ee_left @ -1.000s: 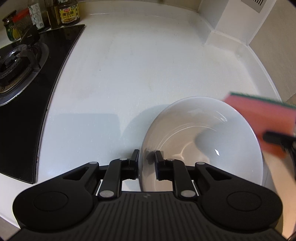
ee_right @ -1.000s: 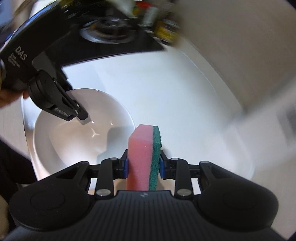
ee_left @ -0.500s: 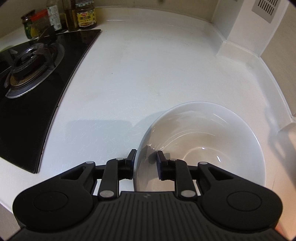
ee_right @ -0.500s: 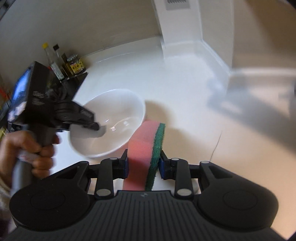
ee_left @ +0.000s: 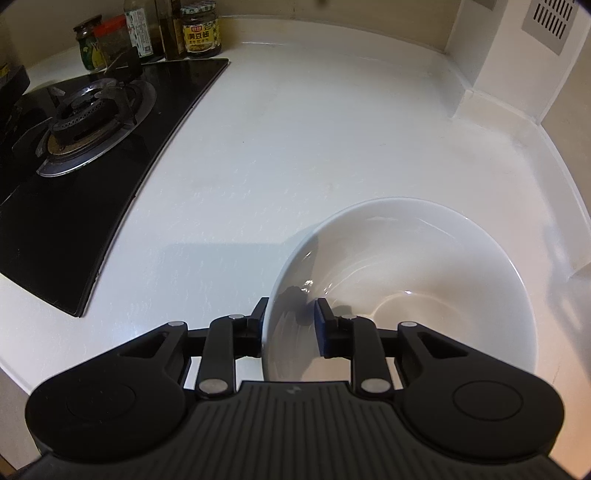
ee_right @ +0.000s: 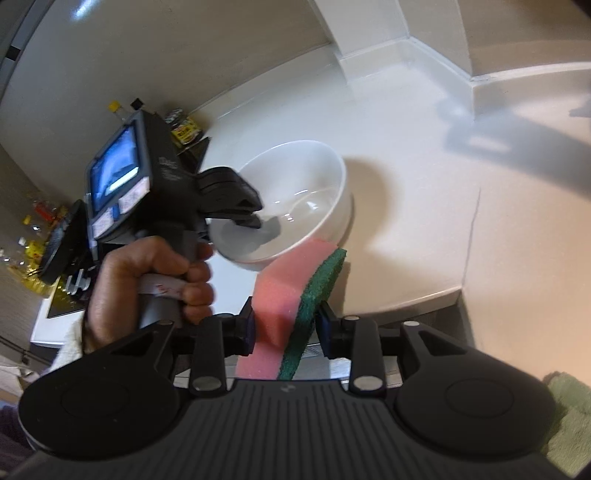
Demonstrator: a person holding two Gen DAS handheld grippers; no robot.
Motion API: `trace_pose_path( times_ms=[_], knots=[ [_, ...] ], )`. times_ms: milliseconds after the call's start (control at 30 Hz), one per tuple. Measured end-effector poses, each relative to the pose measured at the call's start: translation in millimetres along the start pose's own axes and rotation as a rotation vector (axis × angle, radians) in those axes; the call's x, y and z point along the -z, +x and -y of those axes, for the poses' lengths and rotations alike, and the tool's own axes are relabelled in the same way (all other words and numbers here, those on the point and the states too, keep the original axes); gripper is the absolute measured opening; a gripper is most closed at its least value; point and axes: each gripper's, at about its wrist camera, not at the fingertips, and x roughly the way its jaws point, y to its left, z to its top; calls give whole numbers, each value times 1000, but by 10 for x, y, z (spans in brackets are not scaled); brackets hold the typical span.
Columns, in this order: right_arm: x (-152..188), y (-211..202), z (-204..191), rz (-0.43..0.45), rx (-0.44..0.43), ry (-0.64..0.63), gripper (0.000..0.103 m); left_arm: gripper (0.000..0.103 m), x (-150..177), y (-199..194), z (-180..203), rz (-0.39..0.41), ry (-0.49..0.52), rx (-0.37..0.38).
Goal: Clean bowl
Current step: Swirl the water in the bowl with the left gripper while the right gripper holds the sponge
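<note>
The left gripper (ee_left: 290, 319) straddles the near rim of the white bowl (ee_left: 424, 266); its jaws have just been opening and stand apart, the inner pad clear of the wall. The bowl sits on a white countertop (ee_left: 277, 155). Ahead to the left lie a black gas hob (ee_left: 85, 147) and condiment jars (ee_left: 201, 31). The right gripper (ee_right: 286, 325), jaws just eased wider, clamps a pink-and-green sponge (ee_right: 291, 299) short of the bowl, over the counter's edge.

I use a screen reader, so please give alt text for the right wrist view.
The right gripper clamps a pink-and-green sponge near a white bowl on a pale counter; the left gripper straddles the bowl's rim.
</note>
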Motion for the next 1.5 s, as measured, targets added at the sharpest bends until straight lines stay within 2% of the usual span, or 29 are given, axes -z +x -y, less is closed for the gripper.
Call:
trace_pose_path(
  times_ms=[67,133,200,300,467,533,600,633,767,867,1067,1133,1333,1433,1500],
  knots=[
    [-20,-31,23,-1,-22,29,29,24,-6,0,-6,-17,0,10],
    [-41,-74,81,11,-30,65,29,23,-56,15,-38,-62,-1,66],
    [-117,-118,191,51,-10,93,29,22,-129,46,-52,-110,15,120],
    [-283,-78,289,94,38,66,28,21,-314,125,-47,-182,65,193],
    [-700,176,360,161,147,-76,28,21,-646,178,99,-181,183,179],
    [-839,285,381,171,161,-116,28,21,-785,259,162,-203,217,181],
    [-1008,440,394,165,158,-163,28,19,-899,314,200,-180,241,160],
    [-1121,562,403,154,174,-185,28,15,-926,330,200,-185,238,169],
    [-1263,732,402,153,173,-229,28,16,-889,317,154,-157,165,181],
    [-1180,692,346,167,182,-223,28,15,-750,246,146,-106,120,151],
    [-727,547,184,201,246,-180,28,15,-566,166,190,-46,91,86],
    [-549,502,135,198,237,-122,28,14,-543,158,178,-47,77,73],
    [-359,372,156,165,199,-8,29,12,-320,-2,175,-52,16,41],
    [-357,349,212,172,198,29,29,11,-204,-49,207,-72,24,57],
    [-421,356,242,191,221,13,29,15,-137,-70,232,-103,24,91]
  ],
)
